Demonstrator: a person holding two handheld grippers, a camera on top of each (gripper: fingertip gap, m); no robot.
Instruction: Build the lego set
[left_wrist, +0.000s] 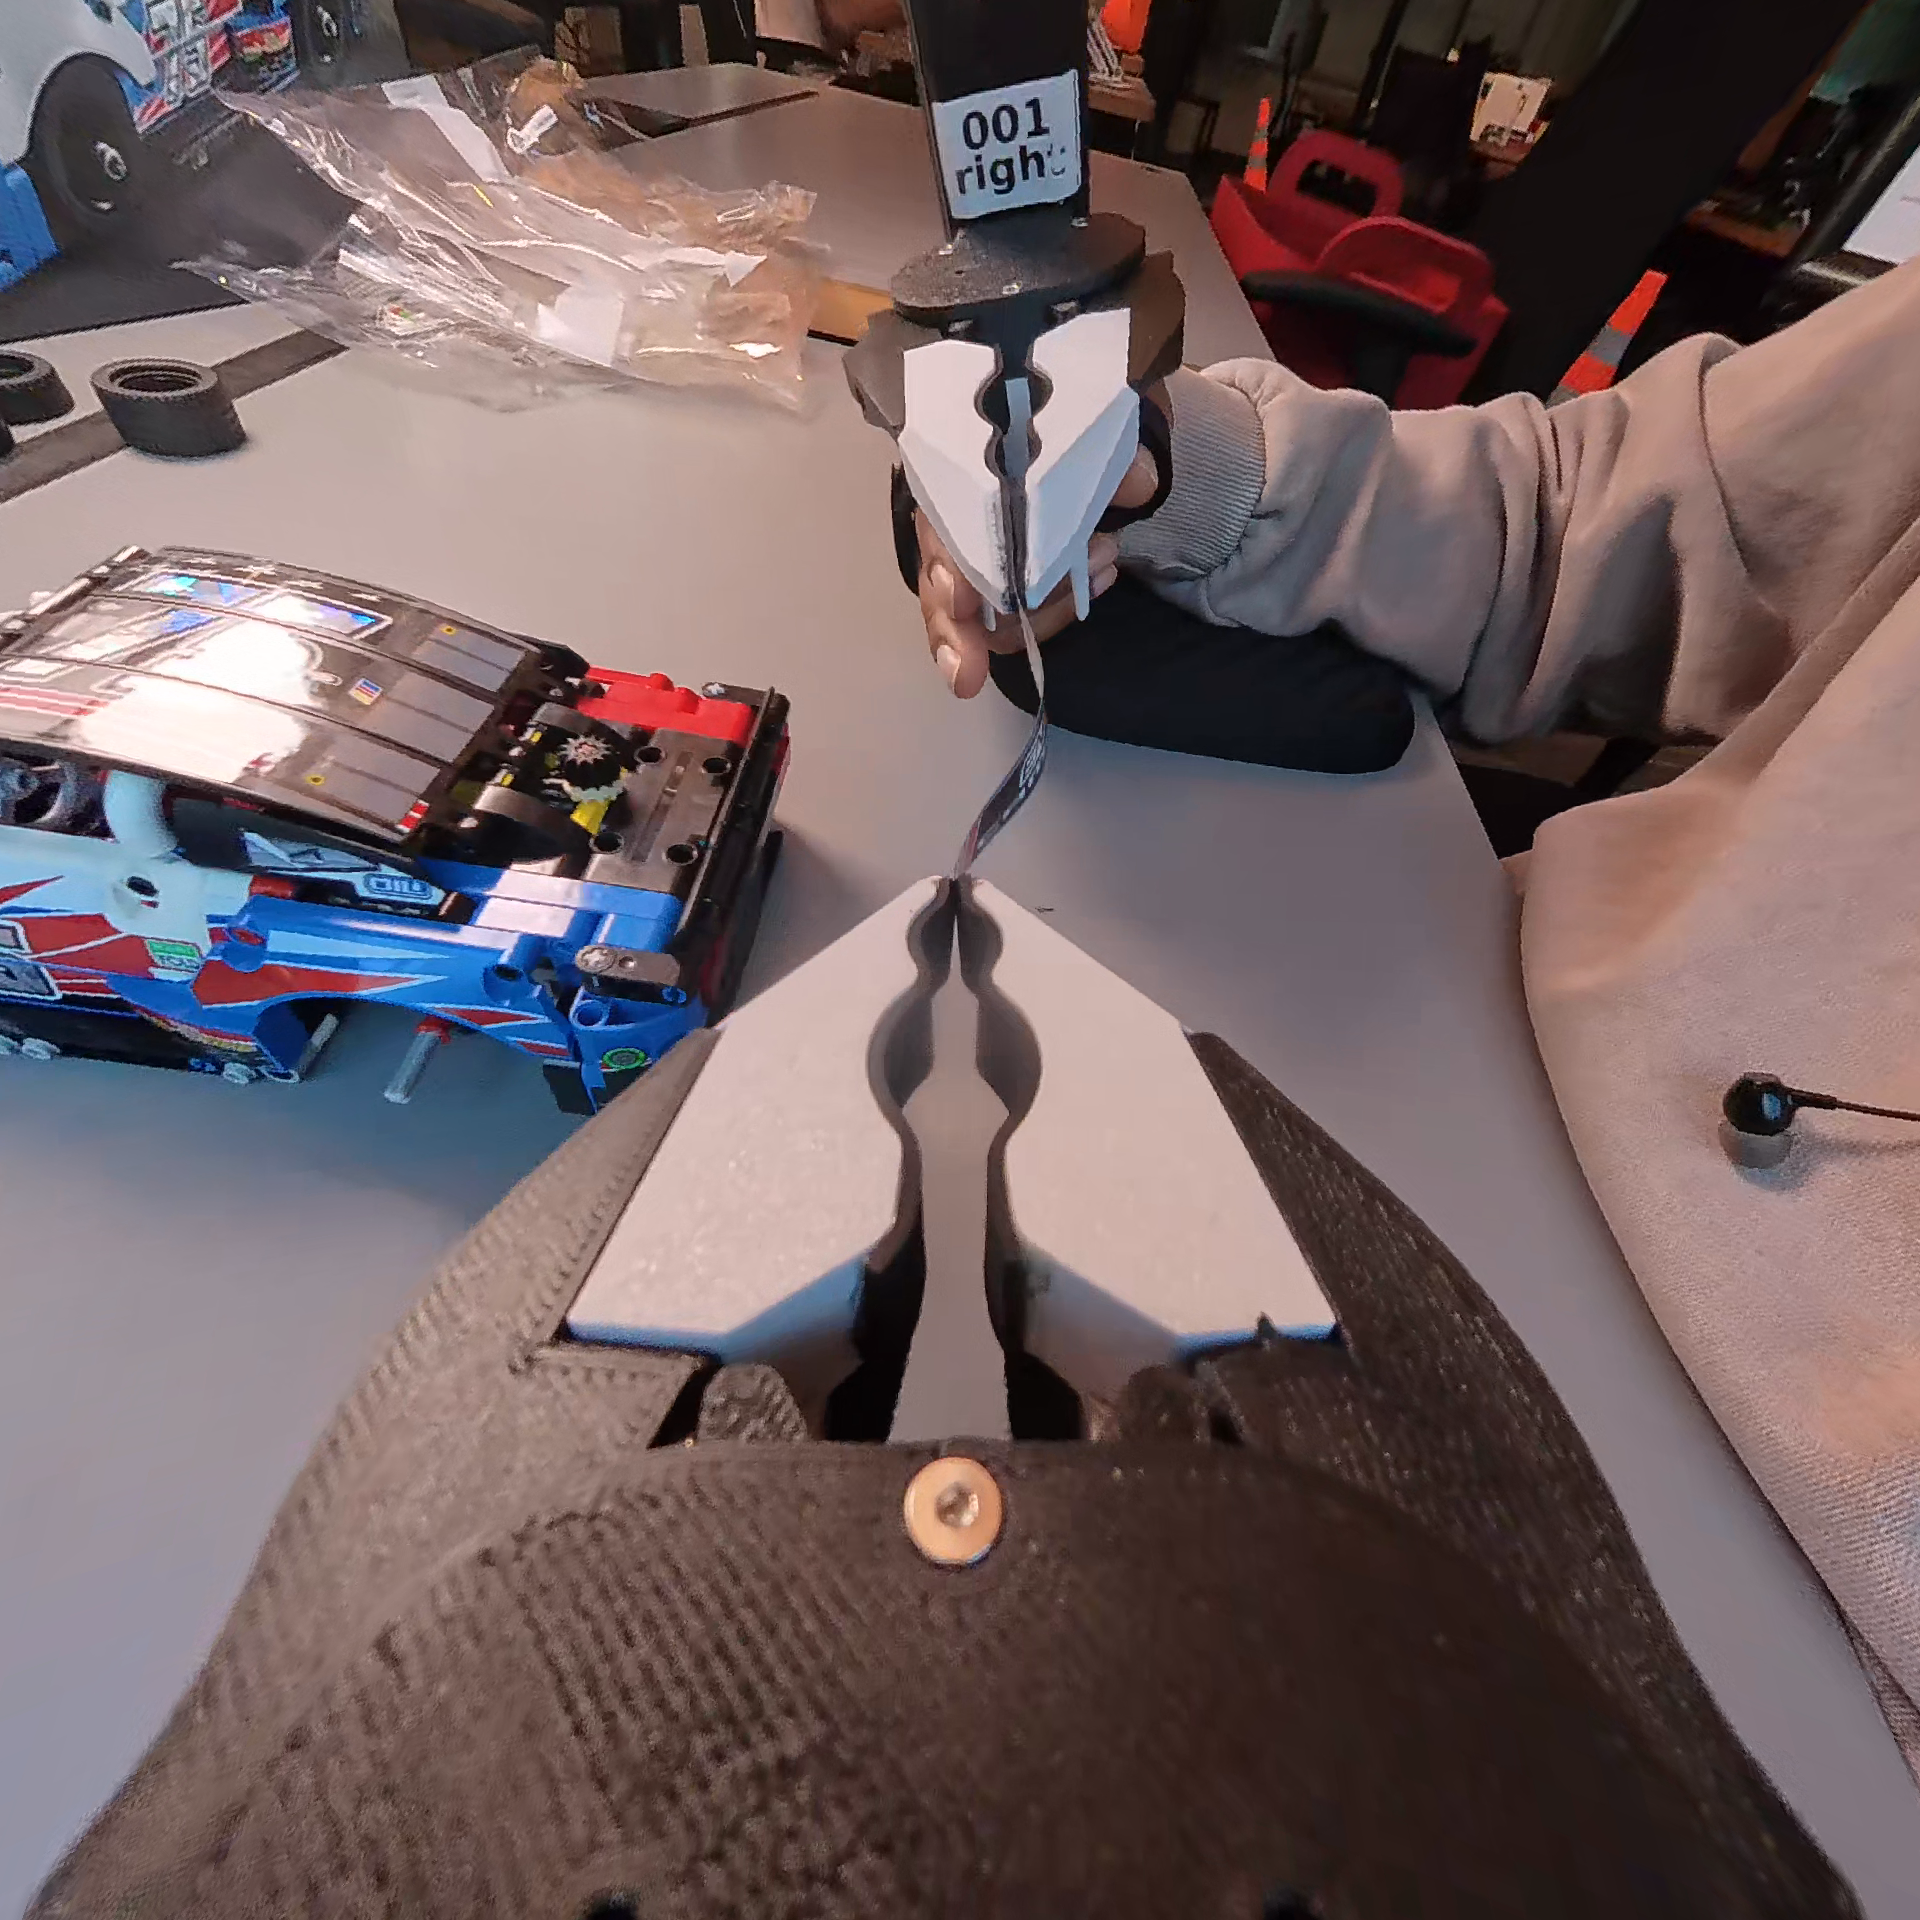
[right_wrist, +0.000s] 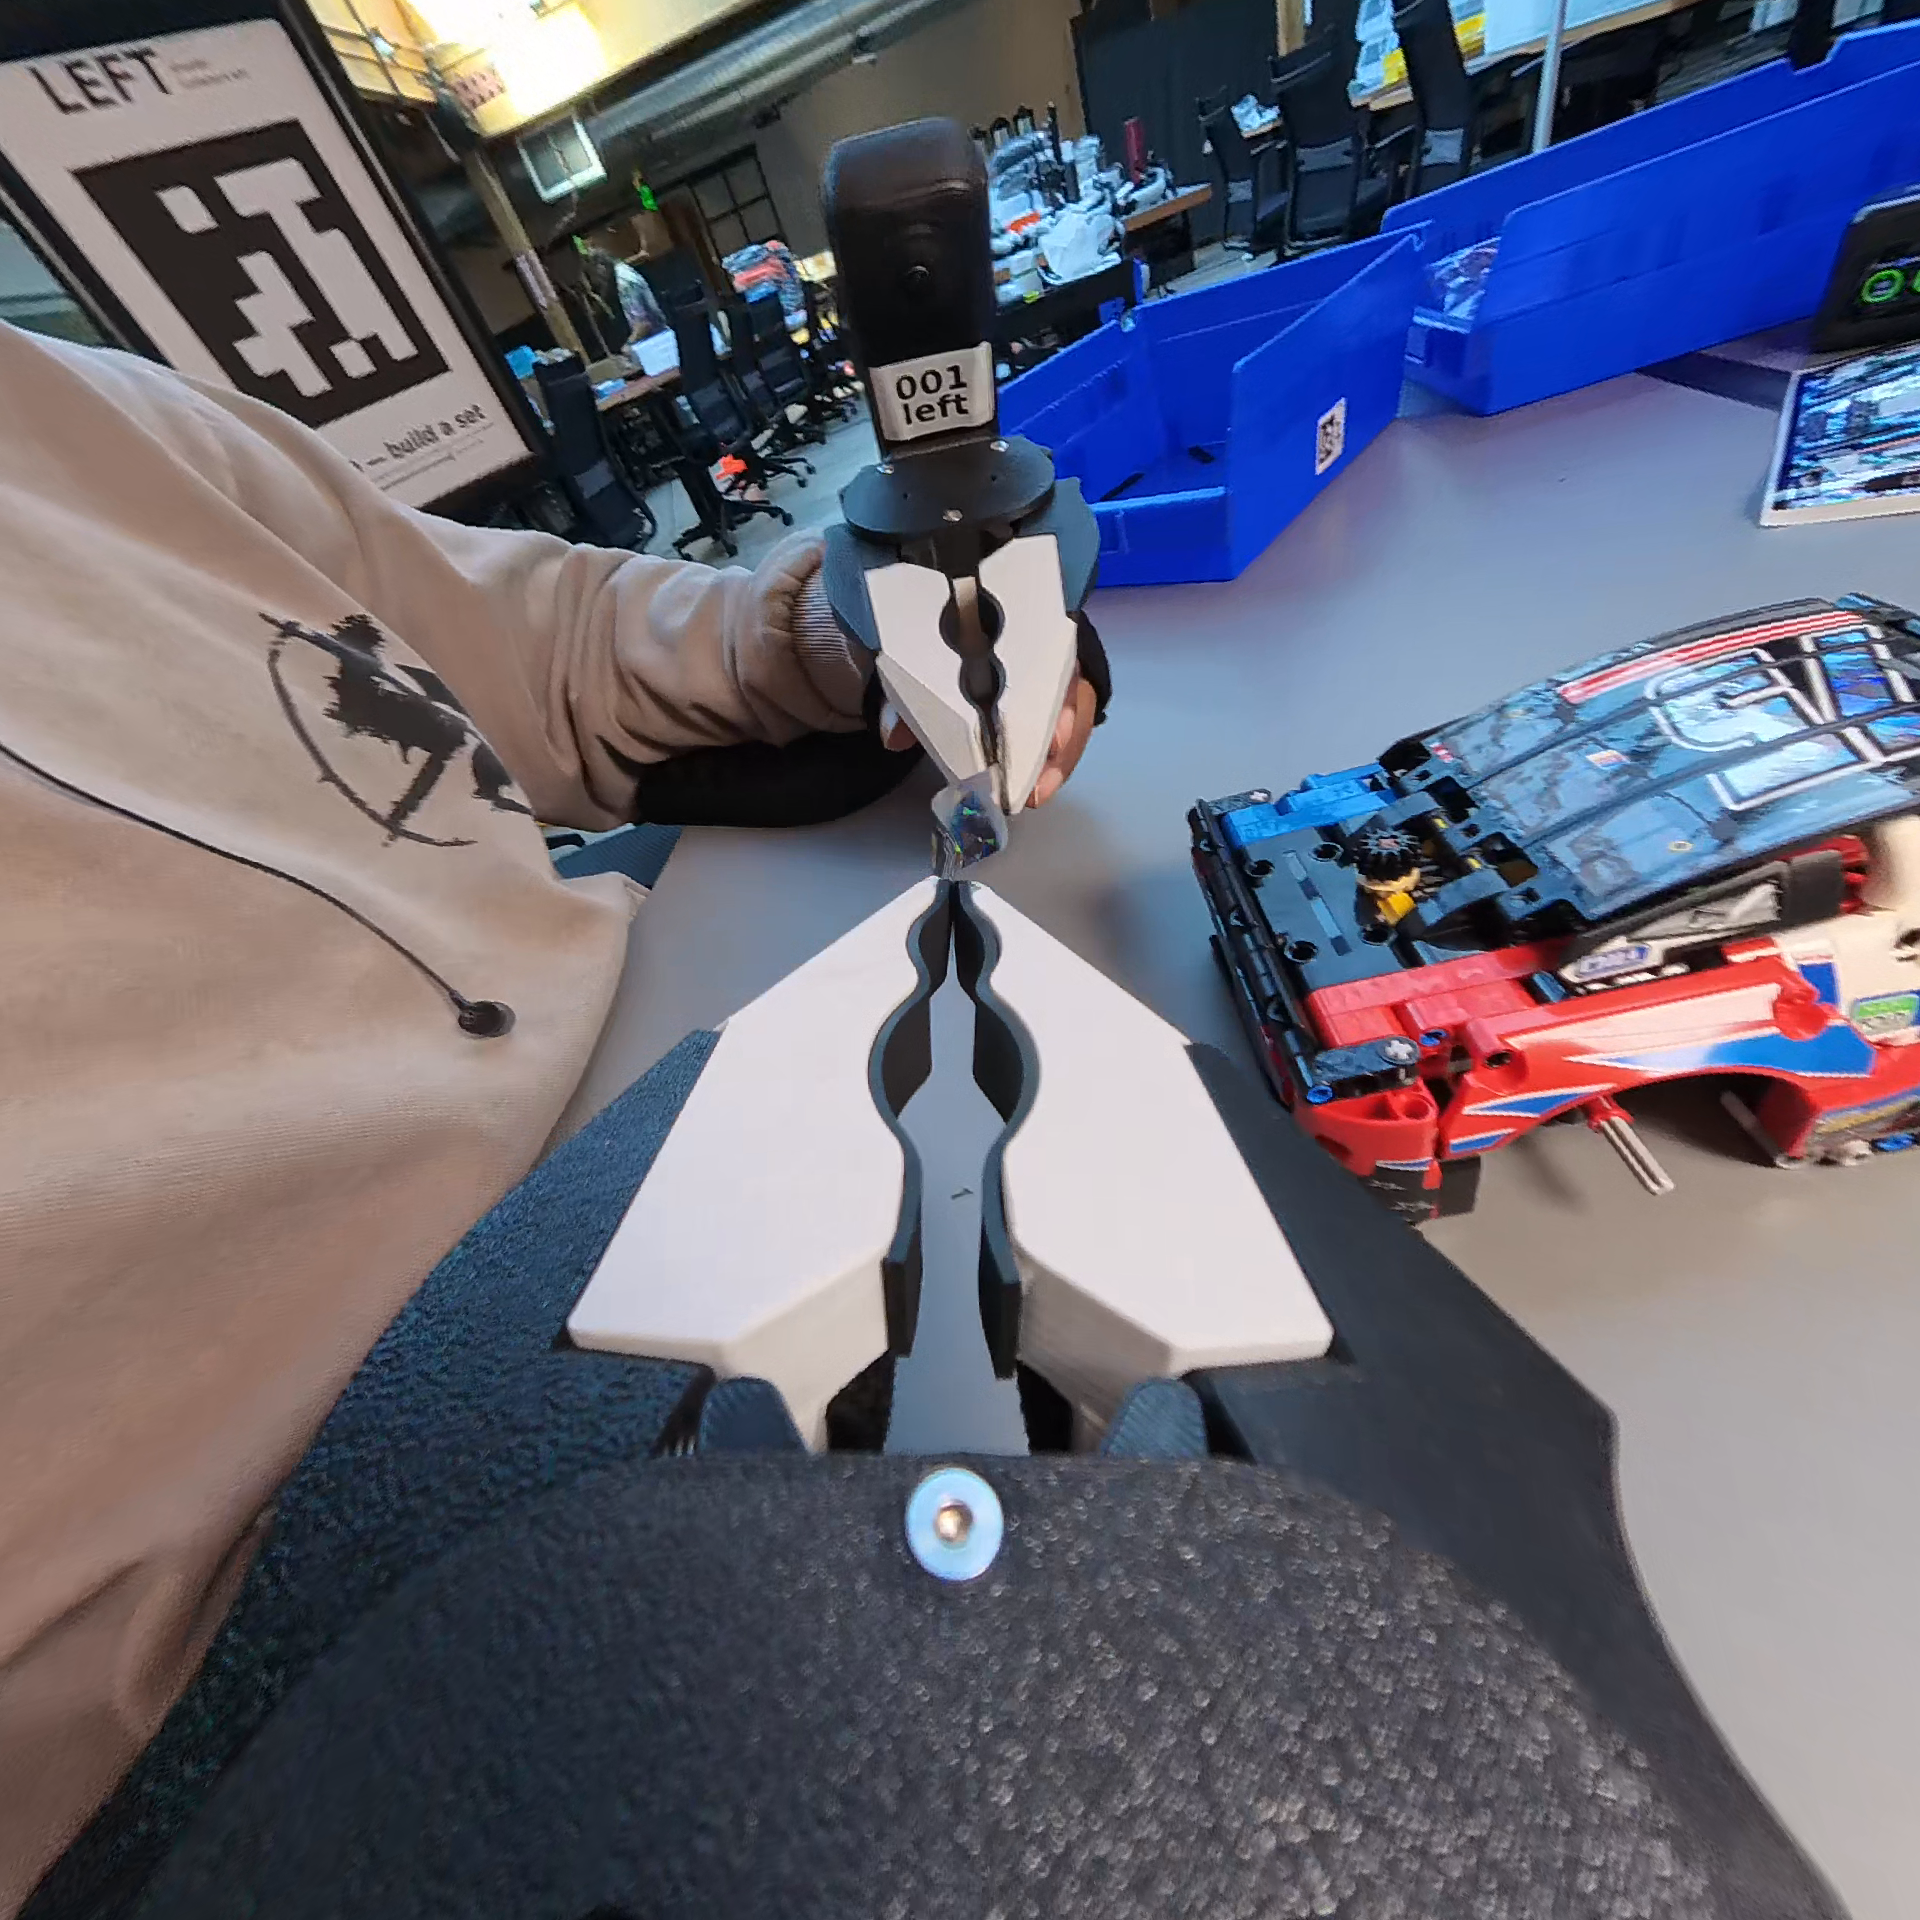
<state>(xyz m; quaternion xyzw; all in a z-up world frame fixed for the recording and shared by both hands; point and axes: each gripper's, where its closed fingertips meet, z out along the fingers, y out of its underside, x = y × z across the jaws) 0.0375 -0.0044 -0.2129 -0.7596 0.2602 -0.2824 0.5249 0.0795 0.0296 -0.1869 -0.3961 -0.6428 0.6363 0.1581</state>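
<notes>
A lego race car (left_wrist: 364, 831) with a black roof, blue side and no wheels stands on the grey table; the right wrist view shows its red side (right_wrist: 1610, 935). A thin printed sticker strip (left_wrist: 1023, 758) hangs in the air between my two grippers, which face each other tip to tip. My left gripper (left_wrist: 954, 883) is shut on its near end. My right gripper (left_wrist: 1013, 603) is shut on its far end. In the right wrist view the strip (right_wrist: 968, 831) is a short shiny piece between my right gripper (right_wrist: 951, 883) and my left gripper (right_wrist: 987, 800).
Crumpled clear plastic bags (left_wrist: 520, 249) and loose black tyres (left_wrist: 166, 405) lie at the back left. Blue bins (right_wrist: 1247, 416) and an instruction booklet (right_wrist: 1849, 436) sit behind the car. A person's beige sleeve (left_wrist: 1558, 540) rests on the table edge. Spacing between my two grippers at the tips: around 7 cm.
</notes>
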